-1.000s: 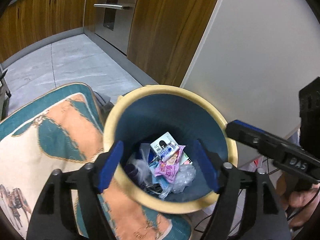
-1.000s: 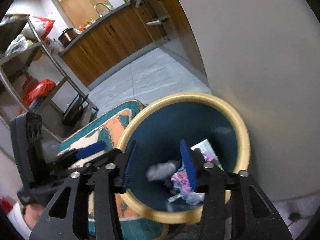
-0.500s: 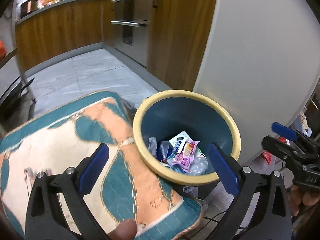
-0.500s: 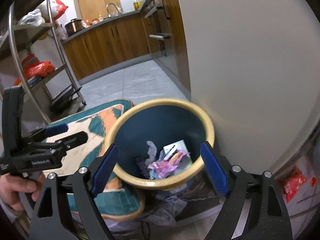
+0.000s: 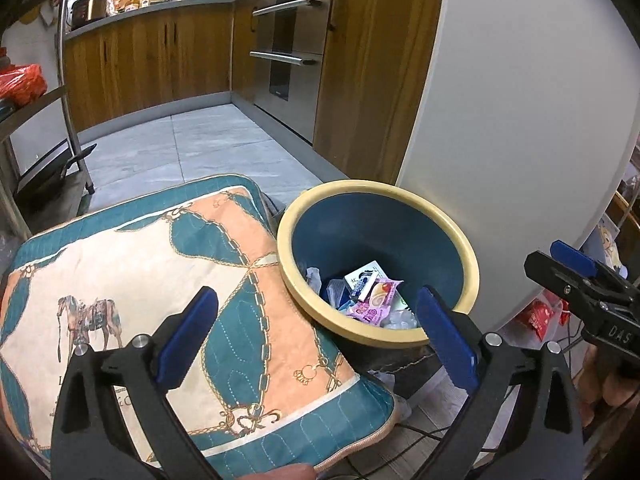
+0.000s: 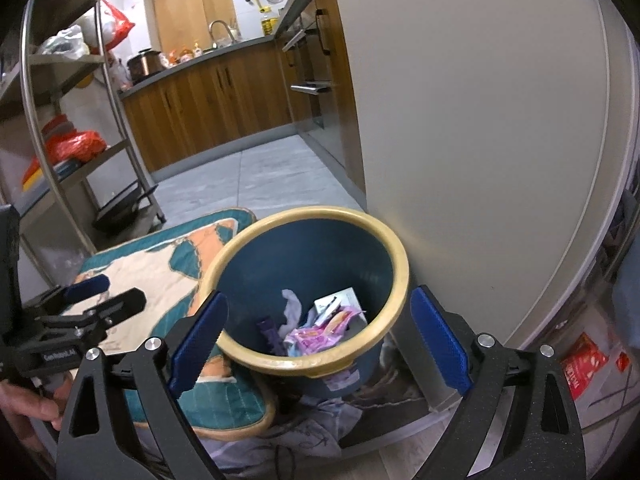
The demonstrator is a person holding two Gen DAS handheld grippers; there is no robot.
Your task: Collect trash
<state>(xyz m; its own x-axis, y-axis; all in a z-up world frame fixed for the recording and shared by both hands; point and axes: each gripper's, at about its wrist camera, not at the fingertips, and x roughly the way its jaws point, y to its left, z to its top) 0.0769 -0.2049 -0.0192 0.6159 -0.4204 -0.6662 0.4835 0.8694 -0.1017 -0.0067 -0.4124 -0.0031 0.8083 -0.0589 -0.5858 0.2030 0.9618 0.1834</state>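
Note:
A blue bin with a cream rim stands against a white wall panel. Inside lies trash: a pink wrapper, a white carton, a crumpled tissue and clear plastic. My left gripper is open and empty, held above and back from the bin's near-left rim, over the cushion. My right gripper is open and empty, above the bin's near rim. Each gripper shows in the other's view: the right one at the right edge, the left one at the left edge.
A teal, peach and cream cushion lies left of the bin. Wooden kitchen cabinets and an oven stand behind on a grey tile floor. A metal shelf rack stands at the left. Cables and red packets lie at the lower right.
Both grippers have pulled up and back from the bin. The right jaws have spread wide, and the crumpled tissue that was between them now lies in the bin.

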